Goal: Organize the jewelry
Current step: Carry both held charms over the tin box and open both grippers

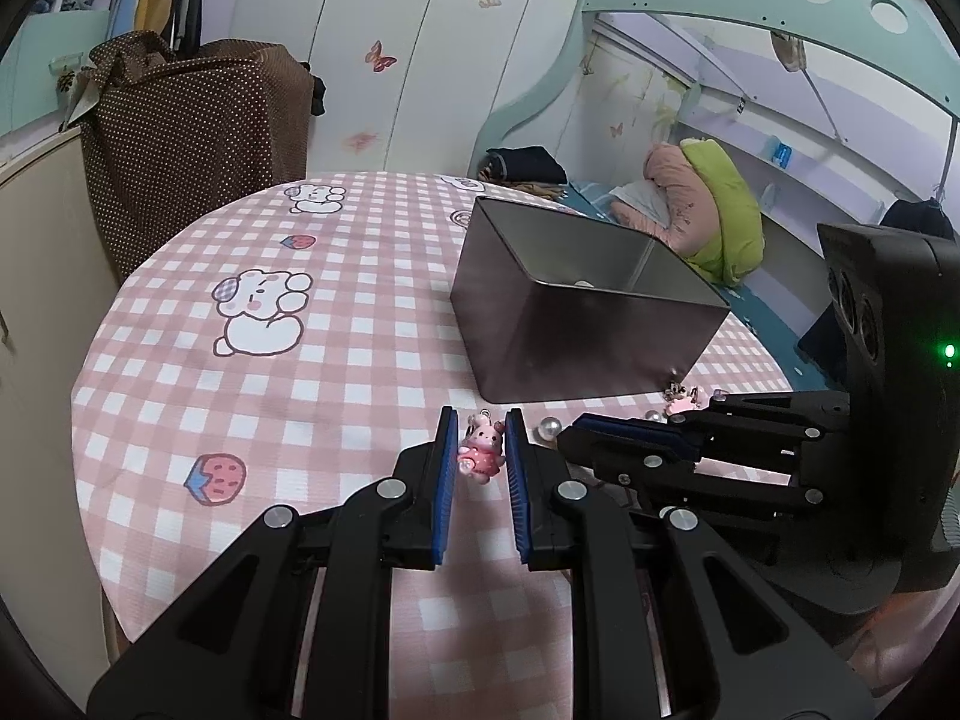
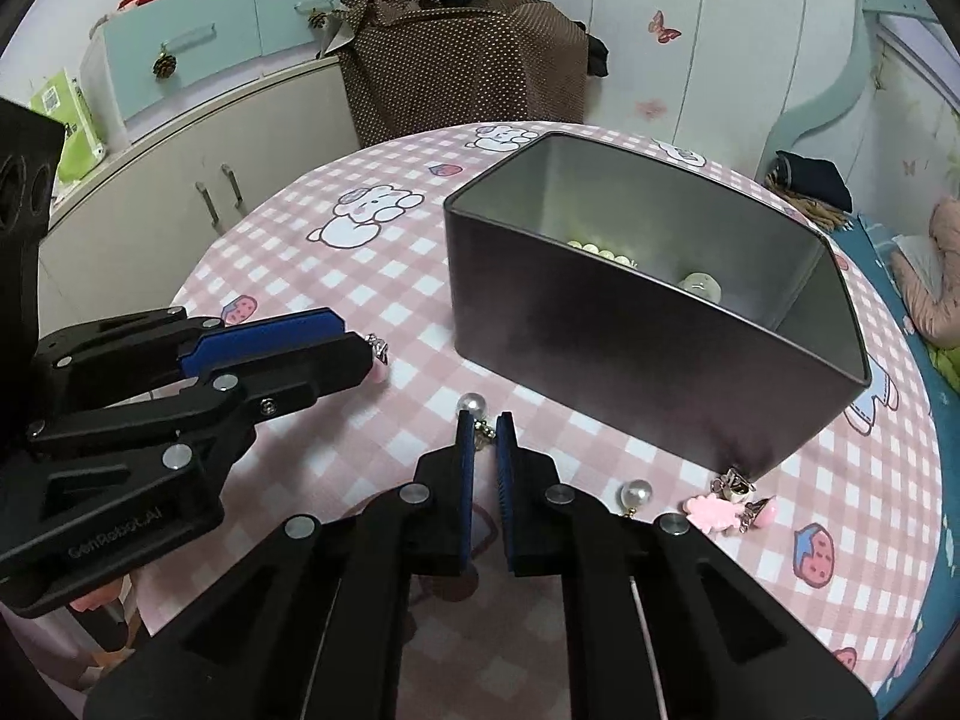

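Note:
My left gripper (image 1: 480, 429) is shut on a pink bunny charm (image 1: 480, 451) just above the checked tablecloth. In the right wrist view the left gripper (image 2: 363, 351) comes in from the left, and the charm's silver clasp (image 2: 378, 348) sticks out past its tips. My right gripper (image 2: 484, 420) is shut on the thin chain (image 2: 483, 435) of a pearl earring, whose pearl (image 2: 471, 403) lies just beyond the fingertips. The left wrist view shows the right gripper (image 1: 567, 437) beside that pearl (image 1: 546, 427). An open grey tin box (image 2: 600, 324) stands behind both grippers and holds a pearl strand (image 2: 600, 251).
A second pearl earring (image 2: 636, 492) and pink charms with silver clasps (image 2: 717, 510) lie by the tin's near right corner. The round table (image 1: 180, 396) has a pink checked cloth. A brown dotted bag (image 2: 468, 60) stands behind it, and a bed (image 1: 690, 204) to the right.

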